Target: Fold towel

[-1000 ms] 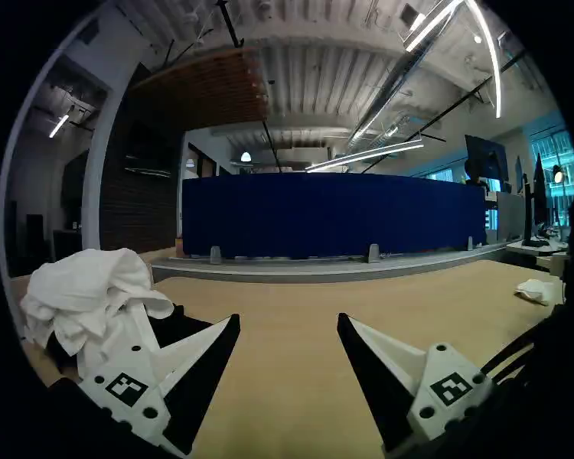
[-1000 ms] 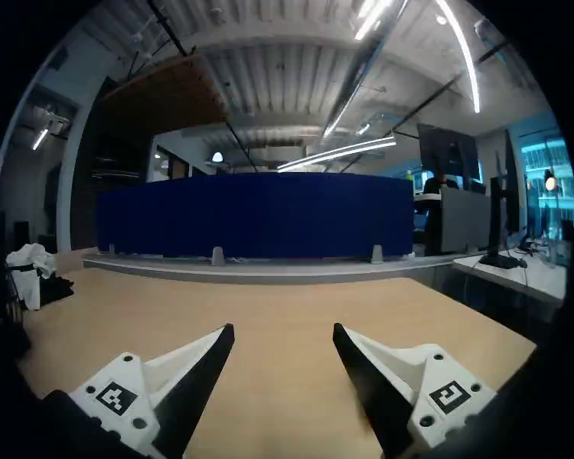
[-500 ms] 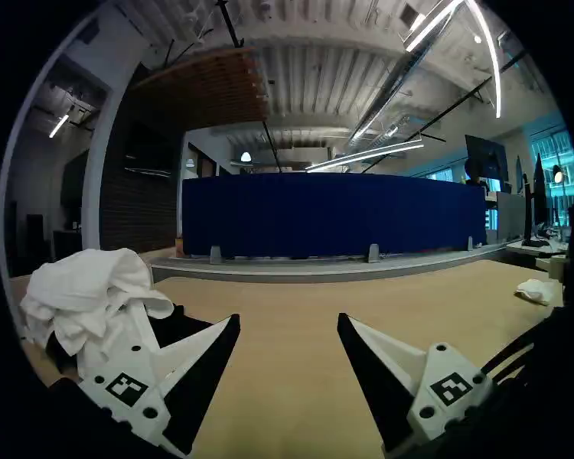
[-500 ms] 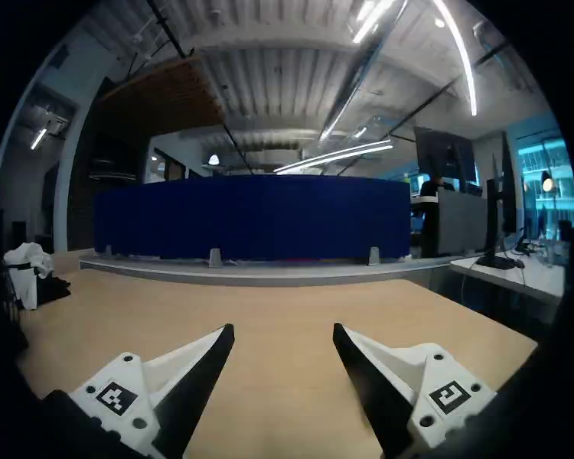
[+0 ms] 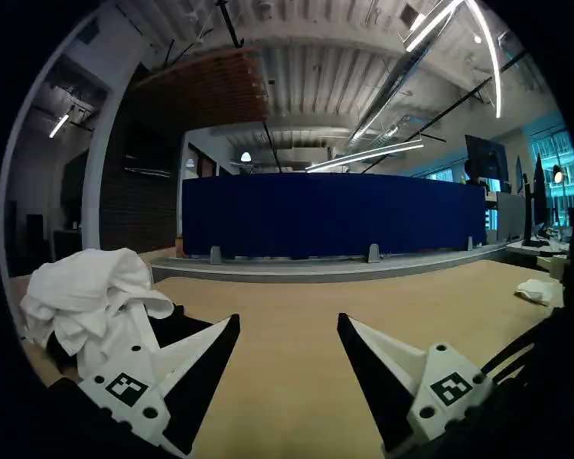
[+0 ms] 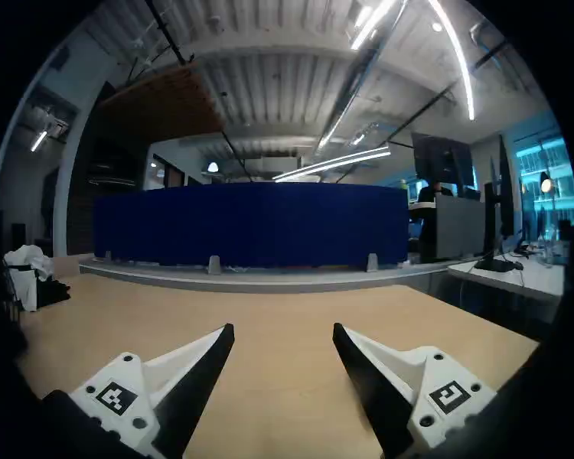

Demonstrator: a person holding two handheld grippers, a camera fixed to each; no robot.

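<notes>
Wooden table (image 5: 287, 298); white towel (image 5: 88, 294) crumpled in heap; left gripper (image 5: 287, 316), right gripper (image 6: 282, 326) spread.

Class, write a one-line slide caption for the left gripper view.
Open left gripper over a wooden table, crumpled white towel at the view's left.

The towel (image 5: 88, 294) was white; the table (image 5: 287, 382), pale tan; the screen (image 5: 325, 214), dark blue. Gripper fingers (image 5: 191, 356) were white, black inside, with black-and-white square markers (image 5: 126, 388).
</notes>
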